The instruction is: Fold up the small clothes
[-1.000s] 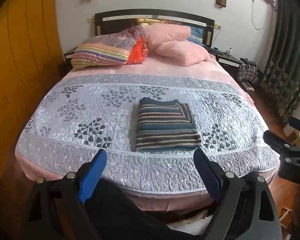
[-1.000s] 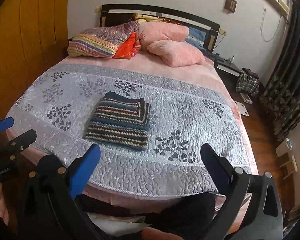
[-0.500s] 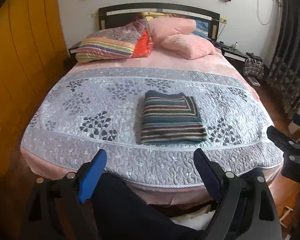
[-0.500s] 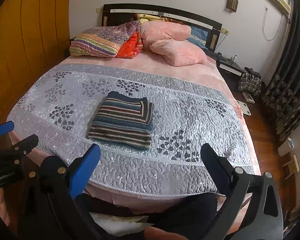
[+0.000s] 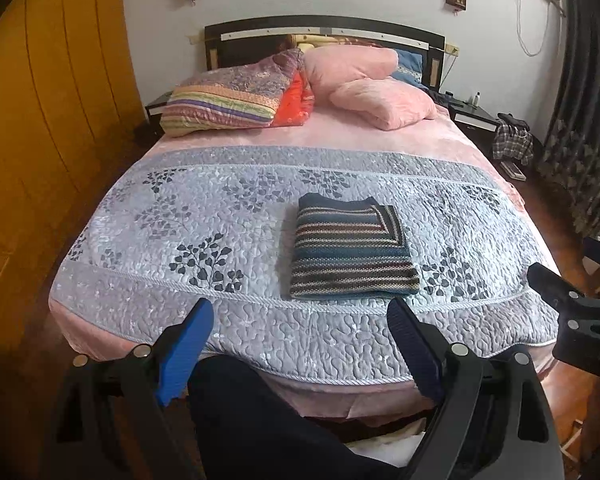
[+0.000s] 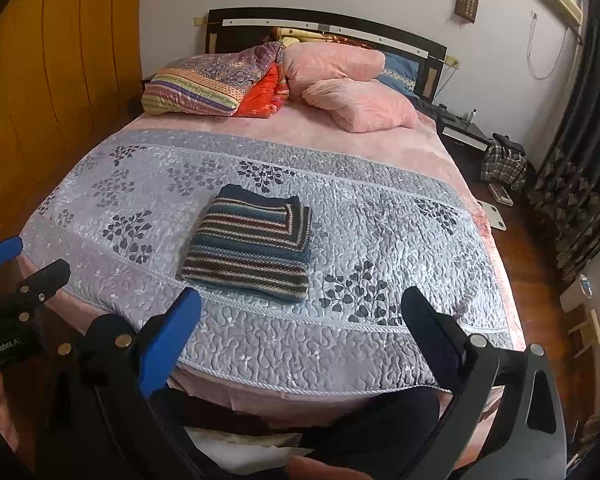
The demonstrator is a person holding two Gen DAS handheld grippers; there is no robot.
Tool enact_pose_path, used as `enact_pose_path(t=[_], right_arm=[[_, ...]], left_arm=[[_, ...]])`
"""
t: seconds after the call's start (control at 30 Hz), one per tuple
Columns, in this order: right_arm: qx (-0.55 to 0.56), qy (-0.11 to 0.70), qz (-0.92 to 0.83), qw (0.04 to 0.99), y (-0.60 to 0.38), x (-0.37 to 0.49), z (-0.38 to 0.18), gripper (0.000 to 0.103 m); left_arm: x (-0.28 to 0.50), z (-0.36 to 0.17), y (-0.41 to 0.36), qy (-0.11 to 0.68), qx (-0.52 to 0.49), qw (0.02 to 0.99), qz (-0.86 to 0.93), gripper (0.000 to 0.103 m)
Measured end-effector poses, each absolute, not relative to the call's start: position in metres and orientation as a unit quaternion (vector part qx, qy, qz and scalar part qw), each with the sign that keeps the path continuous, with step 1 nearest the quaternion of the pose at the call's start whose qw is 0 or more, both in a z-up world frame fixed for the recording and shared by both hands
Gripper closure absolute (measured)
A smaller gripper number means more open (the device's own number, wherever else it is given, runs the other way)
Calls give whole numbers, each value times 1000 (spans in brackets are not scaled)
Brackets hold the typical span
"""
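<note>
One folded striped sweater [image 5: 350,250], flat on the grey quilted bedspread [image 5: 204,216], centre of frame, square and neat. Two grippers, both held off the foot of the bed, well apart from the garment. Left gripper [image 5: 300,342]: jaws spread wide, empty, sweater lying beyond and between them, lower centre. Right gripper [image 6: 300,330]: jaws likewise spread, empty, sweater just up-frame of its blue finger [image 6: 168,344]. Pink pillows [image 5: 380,98] at the headboard, upper frame.
</note>
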State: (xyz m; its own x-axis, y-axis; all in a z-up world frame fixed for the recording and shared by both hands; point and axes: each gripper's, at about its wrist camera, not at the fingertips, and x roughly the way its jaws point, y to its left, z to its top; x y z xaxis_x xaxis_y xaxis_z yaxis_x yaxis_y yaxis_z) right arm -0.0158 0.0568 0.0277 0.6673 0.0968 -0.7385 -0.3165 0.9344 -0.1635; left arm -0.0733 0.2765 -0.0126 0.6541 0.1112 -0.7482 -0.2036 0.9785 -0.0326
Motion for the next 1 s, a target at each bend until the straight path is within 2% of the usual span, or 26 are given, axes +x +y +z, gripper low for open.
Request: enact_pose_path(t=[1.0], right_arm=[[-139, 394, 122, 900, 64, -17, 23, 3]], left_arm=[[-70, -12, 277, 408, -57, 907, 86, 14]])
